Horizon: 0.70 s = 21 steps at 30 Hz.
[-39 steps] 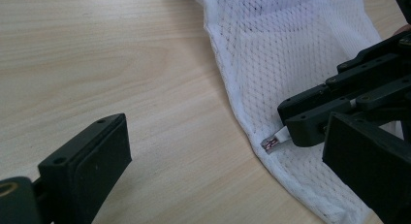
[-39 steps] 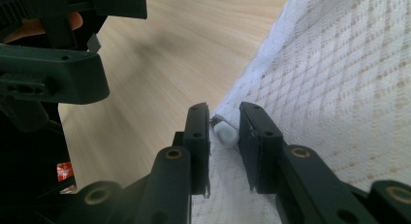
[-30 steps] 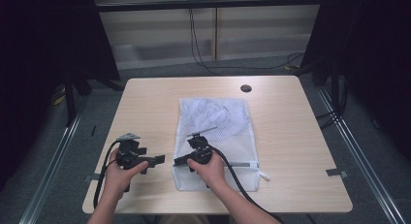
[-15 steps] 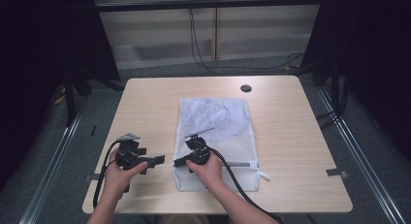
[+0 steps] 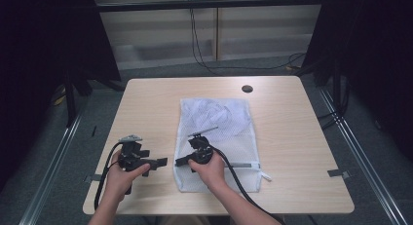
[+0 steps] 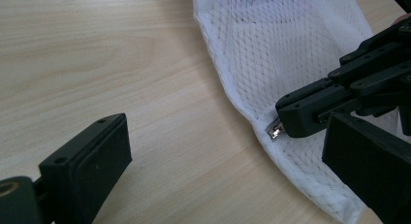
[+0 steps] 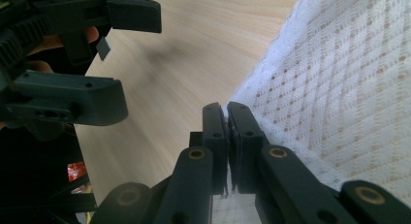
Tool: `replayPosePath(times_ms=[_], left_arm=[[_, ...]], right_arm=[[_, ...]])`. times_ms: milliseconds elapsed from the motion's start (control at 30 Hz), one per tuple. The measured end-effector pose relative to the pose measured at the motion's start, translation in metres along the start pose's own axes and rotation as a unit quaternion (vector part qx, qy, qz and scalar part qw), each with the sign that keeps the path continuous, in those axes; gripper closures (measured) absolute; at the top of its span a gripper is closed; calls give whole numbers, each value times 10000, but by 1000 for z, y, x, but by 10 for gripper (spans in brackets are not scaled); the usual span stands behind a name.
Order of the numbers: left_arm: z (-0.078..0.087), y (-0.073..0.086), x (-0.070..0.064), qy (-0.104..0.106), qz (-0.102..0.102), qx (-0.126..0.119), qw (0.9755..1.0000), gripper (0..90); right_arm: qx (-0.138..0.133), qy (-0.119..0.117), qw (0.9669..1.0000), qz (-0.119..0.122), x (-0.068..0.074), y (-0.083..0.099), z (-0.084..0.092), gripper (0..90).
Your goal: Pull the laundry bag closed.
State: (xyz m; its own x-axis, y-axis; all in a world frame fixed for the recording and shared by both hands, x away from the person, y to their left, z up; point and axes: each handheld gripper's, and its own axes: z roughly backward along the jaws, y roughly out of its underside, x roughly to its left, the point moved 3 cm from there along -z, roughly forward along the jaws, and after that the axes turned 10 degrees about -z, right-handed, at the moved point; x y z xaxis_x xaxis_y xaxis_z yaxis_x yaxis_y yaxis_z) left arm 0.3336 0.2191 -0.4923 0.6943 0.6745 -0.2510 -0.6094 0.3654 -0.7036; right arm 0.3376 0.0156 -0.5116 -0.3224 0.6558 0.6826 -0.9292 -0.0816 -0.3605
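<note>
Lying flat on the wooden table [image 5: 146, 103], the white mesh bag [image 5: 219, 132] occupies the centre, its zipper end toward the person. The left gripper [image 5: 160, 162] sits just beside the bag's left edge, jaws spread wide with nothing between them. The right gripper [image 5: 179, 161] has just closed, jaws pinched together on the metal zipper pull [image 6: 274, 132] at that edge.
</note>
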Motion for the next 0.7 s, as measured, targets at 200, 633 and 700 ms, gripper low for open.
replayPosePath(times_ms=[200,633,700], left_arm=[[-6,2,-5,234,-39,90,9997,20],[-16,2,-11,504,74,125,9986,21],[-17,2,-12,558,100,101,9983,28]], right_arm=[[-32,-13,10000,-43,0,-2,5,866],[-164,-105,9998,-85,1,-5,14,866],[-162,-123,9997,-115,2,-5,15,866]])
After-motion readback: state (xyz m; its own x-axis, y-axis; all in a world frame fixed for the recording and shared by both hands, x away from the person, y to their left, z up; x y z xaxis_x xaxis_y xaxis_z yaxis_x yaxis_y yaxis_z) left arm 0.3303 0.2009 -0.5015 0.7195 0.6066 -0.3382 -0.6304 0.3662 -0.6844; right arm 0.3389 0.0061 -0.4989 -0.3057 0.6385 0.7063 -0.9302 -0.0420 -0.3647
